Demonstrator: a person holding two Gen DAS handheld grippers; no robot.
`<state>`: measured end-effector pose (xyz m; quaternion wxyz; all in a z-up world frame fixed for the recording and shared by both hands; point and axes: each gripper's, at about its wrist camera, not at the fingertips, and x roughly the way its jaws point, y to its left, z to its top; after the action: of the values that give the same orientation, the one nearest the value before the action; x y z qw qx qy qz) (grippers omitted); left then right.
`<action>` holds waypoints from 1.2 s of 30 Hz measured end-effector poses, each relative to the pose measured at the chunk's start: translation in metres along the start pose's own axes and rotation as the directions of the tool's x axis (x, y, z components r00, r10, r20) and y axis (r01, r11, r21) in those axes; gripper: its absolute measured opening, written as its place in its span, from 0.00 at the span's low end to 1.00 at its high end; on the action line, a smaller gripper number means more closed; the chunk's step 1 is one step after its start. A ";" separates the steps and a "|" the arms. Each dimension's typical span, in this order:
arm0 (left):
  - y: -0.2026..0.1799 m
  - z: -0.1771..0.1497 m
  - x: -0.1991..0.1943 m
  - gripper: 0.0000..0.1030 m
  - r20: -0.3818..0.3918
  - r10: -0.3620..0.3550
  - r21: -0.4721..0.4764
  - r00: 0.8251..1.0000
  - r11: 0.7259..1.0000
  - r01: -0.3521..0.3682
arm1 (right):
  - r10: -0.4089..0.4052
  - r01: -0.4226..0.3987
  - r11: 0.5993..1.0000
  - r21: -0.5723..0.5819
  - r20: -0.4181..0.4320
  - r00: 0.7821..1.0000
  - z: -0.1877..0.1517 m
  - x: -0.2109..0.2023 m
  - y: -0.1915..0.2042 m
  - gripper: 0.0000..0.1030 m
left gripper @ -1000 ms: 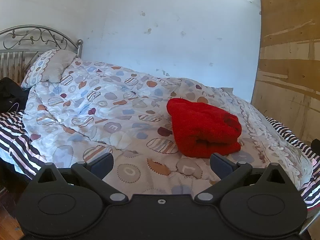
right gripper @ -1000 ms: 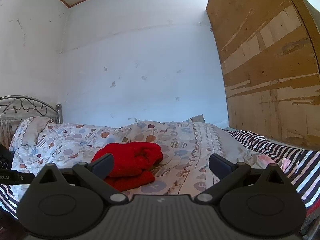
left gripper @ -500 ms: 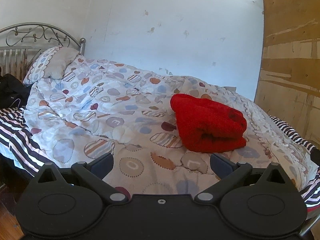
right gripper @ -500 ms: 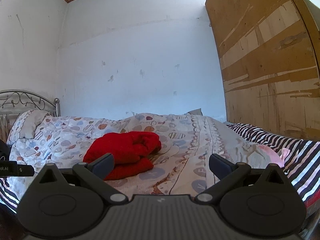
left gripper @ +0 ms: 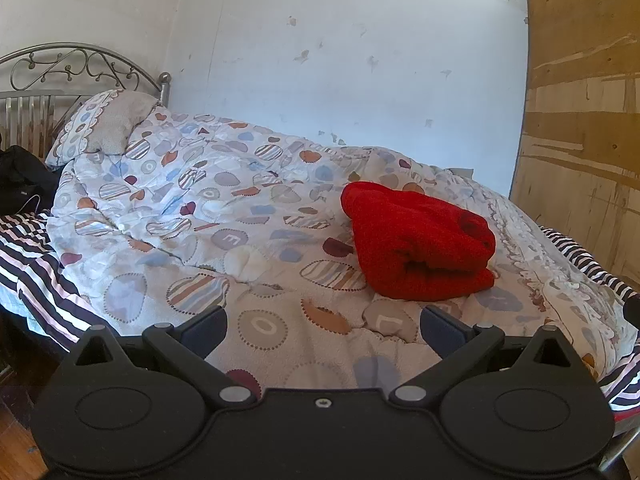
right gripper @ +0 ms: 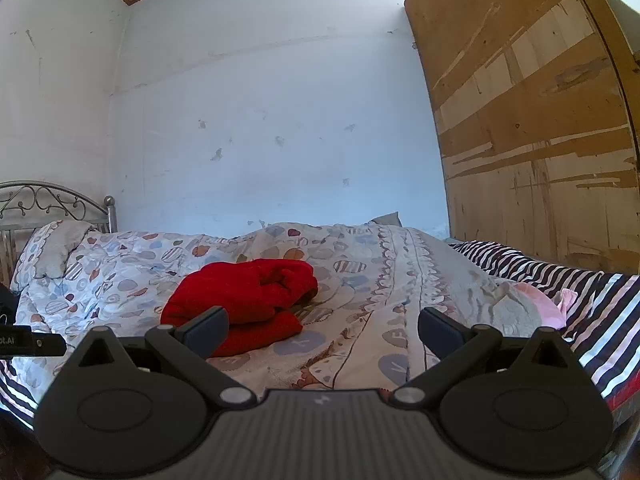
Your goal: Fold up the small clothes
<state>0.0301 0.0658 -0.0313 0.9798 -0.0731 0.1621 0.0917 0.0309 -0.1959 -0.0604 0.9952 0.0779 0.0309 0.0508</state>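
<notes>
A red fleece garment [left gripper: 416,240] lies folded into a thick bundle on the patterned duvet [left gripper: 240,240], right of the bed's middle. The right wrist view shows the same red garment [right gripper: 248,300] from lower down, just beyond the left fingertip. My left gripper [left gripper: 322,326] is open, held back at the bed's near edge, with only duvet between its fingers. My right gripper [right gripper: 322,326] is also open and holds nothing. Neither gripper touches the garment.
A pillow [left gripper: 108,128] leans against the metal headboard [left gripper: 72,72] at far left, with a black bag [left gripper: 24,184] beside it. A striped sheet [right gripper: 560,288] and a pink-grey cloth [right gripper: 524,304] lie at the right. A plywood board [right gripper: 532,120] stands against the right wall.
Both views have shifted slightly: the left camera has risen and turned, so the red garment sits further right; the right camera has tilted upward. The garment itself has not moved.
</notes>
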 end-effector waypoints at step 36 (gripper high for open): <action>-0.001 -0.001 0.001 0.99 -0.003 0.002 0.001 1.000 1.000 -0.002 | -0.004 0.004 1.000 0.004 -0.005 1.000 -0.002 0.000 -0.002 1.00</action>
<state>0.0308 0.0653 -0.0321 0.9794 -0.0725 0.1639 0.0927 0.0310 -0.1972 -0.0626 0.9951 0.0796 0.0334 0.0488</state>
